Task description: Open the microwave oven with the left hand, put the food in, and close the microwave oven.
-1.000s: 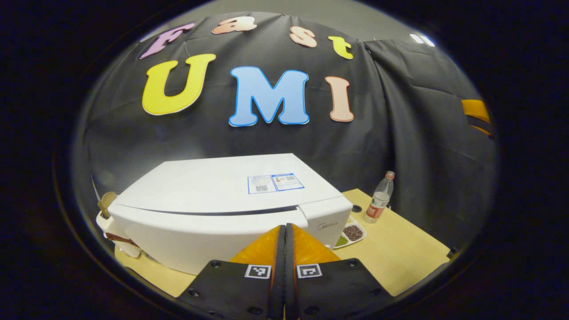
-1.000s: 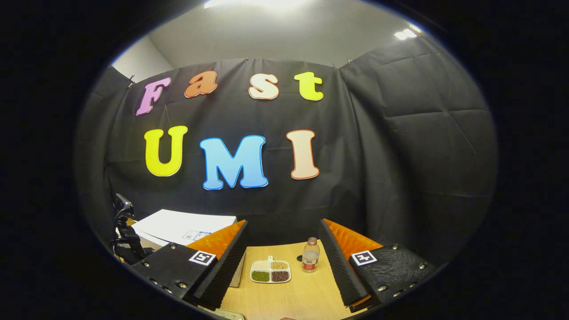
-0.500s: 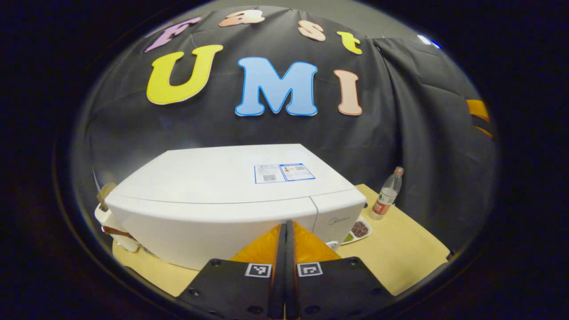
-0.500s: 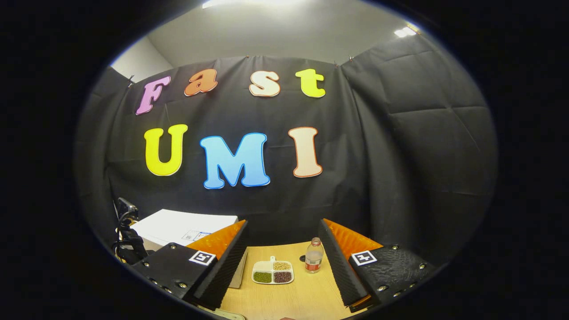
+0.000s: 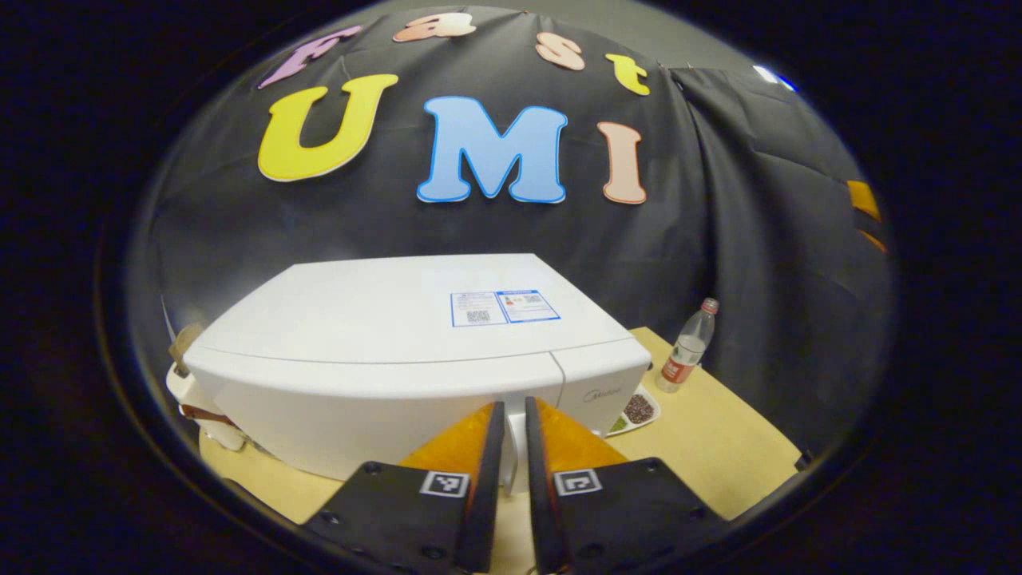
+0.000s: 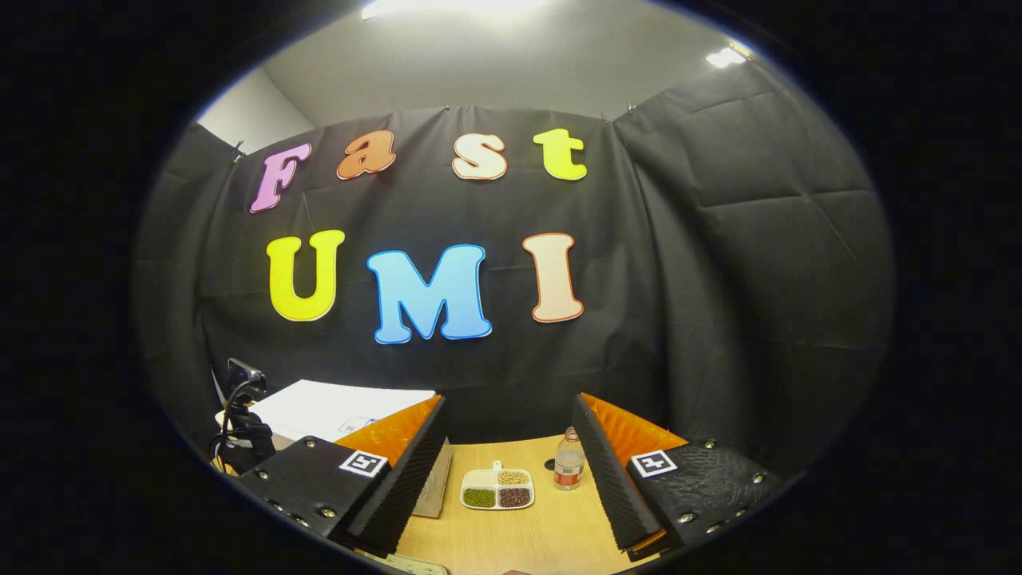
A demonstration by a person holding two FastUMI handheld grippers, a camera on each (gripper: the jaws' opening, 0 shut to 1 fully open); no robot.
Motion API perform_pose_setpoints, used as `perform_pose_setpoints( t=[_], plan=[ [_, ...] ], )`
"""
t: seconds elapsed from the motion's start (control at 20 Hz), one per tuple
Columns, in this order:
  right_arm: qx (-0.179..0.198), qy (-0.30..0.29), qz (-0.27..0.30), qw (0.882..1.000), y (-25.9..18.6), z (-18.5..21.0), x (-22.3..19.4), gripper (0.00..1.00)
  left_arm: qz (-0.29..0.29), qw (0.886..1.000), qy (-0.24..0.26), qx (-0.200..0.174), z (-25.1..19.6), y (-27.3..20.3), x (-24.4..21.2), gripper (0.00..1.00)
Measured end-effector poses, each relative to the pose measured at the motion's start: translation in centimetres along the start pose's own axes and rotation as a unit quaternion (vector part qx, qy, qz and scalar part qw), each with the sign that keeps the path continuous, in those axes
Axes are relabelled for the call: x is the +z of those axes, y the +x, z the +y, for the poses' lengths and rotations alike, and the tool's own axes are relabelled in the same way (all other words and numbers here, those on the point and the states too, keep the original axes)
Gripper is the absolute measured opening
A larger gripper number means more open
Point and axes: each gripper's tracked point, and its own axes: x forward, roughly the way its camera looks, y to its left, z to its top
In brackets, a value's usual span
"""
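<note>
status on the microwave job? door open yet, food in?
Done: nothing visible. The microwave door looks shut, seam flush, and the food tray sits on the table by the bottle.
In hand: the left gripper is at the door's front edge, fingers slightly parted, gripping nothing clearly. The right gripper is open, empty.
Left: open the door, load the tray, close.

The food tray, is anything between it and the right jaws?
Nothing visible: in the right gripper view the food tray lies on bare table ahead of the open right gripper. The bottle stands beside it.
</note>
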Motion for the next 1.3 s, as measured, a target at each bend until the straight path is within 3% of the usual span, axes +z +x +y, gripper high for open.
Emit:
perform_pose_setpoints(
  t=[0.1, 0.2, 0.3, 0.4, 0.5, 0.6, 0.65, 0.85, 1.0, 1.1, 1.3],
  plan=[
    [0.002, 0.002, -0.003, 1.0, -0.8, 0.6, 0.2, 0.95, -0.013, 1.0, 0.016, 0.017, 0.3, -1.4, 1.1, 1.0],
    [0.005, 0.0, -0.007, 1.0, -1.7, 1.1, 0.4, 0.95, -0.039, 0.998, 0.034, 0.019, 0.0, -5.1, 2.9, 0.94],
    [0.009, -0.001, -0.012, 1.0, -2.4, 2.1, 0.7, 0.95, -0.072, 0.997, 0.028, 0.023, 0.0, -8.3, 5.1, 1.0],
    [0.015, -0.003, -0.015, 1.0, -2.9, 3.0, 1.0, 0.95, -0.116, 0.992, 0.013, 0.037, 0.9, -12.3, 8.8, 1.0],
    [0.024, -0.004, -0.026, 0.999, -3.3, 4.2, 2.0, 0.95, -0.165, 0.985, 0.001, 0.058, 2.2, -16.4, 13.2, 0.99],
    [0.037, -0.012, -0.036, 0.999, -3.3, 5.5, 3.1, 0.95, -0.204, 0.976, 0.003, 0.078, 3.5, -20.5, 17.2, 0.93],
    [0.042, -0.013, -0.039, 0.998, -3.2, 5.9, 3.7, 0.95, -0.223, 0.972, 0.008, 0.079, 3.5, -22.4, 18.9, 0.96],
    [0.055, 0.014, -0.049, 0.997, -2.1, 8.1, 7.3, 0.95, -0.277, 0.955, 0.044, 0.098, 4.0, -28.9, 24.7, 0.93],
    [0.078, 0.018, -0.045, 0.996, -1.3, 10.1, 8.8, 0.95, -0.299, 0.951, 0.04, 0.075, 2.0, -31.3, 28.3, 0.98],
    [0.089, 0.024, -0.043, 0.995, -1.4, 10.5, 9.5, 0.95, -0.307, 0.948, 0.043, 0.067, 1.0, -32.5, 30.2, 0.93],
    [0.102, 0.013, -0.051, 0.993, -0.9, 10.9, 10.9, 0.95, -0.306, 0.949, 0.053, 0.059, -0.9, -32.3, 32.5, 0.93]
  ],
)
